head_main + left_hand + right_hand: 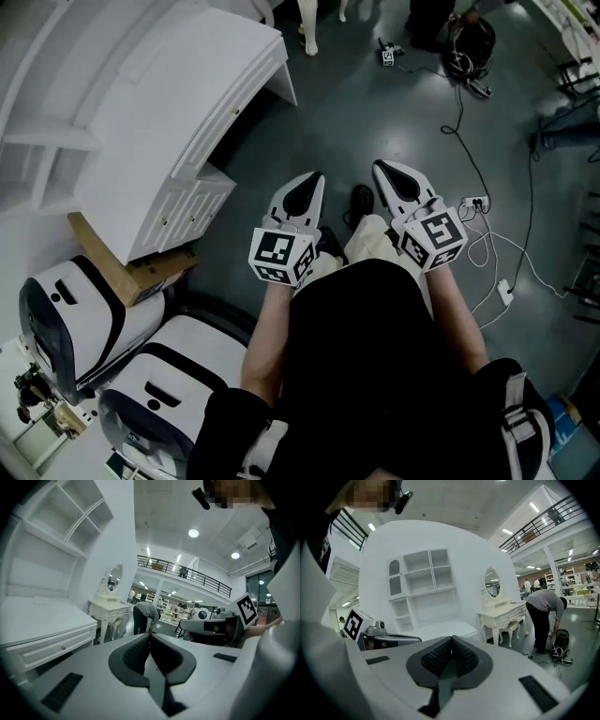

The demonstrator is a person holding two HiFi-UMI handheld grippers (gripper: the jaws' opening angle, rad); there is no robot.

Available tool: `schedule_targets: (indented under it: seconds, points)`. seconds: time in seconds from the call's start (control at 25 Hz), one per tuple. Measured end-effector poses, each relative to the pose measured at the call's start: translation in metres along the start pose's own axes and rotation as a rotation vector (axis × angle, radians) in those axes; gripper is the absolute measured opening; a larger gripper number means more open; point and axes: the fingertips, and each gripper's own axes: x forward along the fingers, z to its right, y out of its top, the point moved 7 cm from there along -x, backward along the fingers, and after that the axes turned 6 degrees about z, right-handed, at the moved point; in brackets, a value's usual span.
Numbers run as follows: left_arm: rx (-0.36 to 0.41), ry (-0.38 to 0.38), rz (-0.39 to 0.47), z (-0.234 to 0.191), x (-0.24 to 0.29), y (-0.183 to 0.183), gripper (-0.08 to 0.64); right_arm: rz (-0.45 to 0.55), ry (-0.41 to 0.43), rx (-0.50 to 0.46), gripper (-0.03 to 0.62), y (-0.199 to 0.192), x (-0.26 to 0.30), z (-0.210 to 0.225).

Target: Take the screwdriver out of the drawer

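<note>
Head view, nearest the camera: the person's black-clothed torso (375, 356) and bare forearms, each hand carrying one gripper held side by side over the grey floor (375, 103). The left gripper (307, 186) had its jaws closed together with nothing between them, as its own view confirmed. The right gripper (386, 172) likewise had its dark ribbed pads (440, 656) meeting at the tip, empty. A dark shoe (362, 200) lay just beyond and between the two grippers.

To the left stood a white desk with a shelf unit (141, 112). Its knobbed drawer (51, 646), below the front edge of the desk top, was shut, as were the lower drawer fronts (183, 211). The screwdriver could not be seen in any view. A cardboard piece (122, 272) leaned at the desk's near corner.

To the right, white cables (487, 248) trailed over the floor. Farther off stood a dressing table with an oval mirror (506, 616), and beside it a person bending over (543, 611).
</note>
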Motion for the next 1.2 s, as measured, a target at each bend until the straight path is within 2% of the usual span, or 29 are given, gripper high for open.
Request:
schedule_targets:
  seconds: [0.52,0.76,1.2]
  points:
    - [-0.01,0.119,-0.006,-0.015,0.085,0.028,0.025,-0.061,0.154,-0.041,0.012,0.032,0.071,0.076]
    - [-0.013,0.184,0.006,-0.009,0.125,0.037,0.025,-0.09,0.234,-0.045,0.012,0.041,0.087,0.113]
    - [-0.051,0.3,0.006,-0.012,0.16,0.022,0.025,-0.141,0.334,-0.043,0.012,0.036,0.111,0.155]
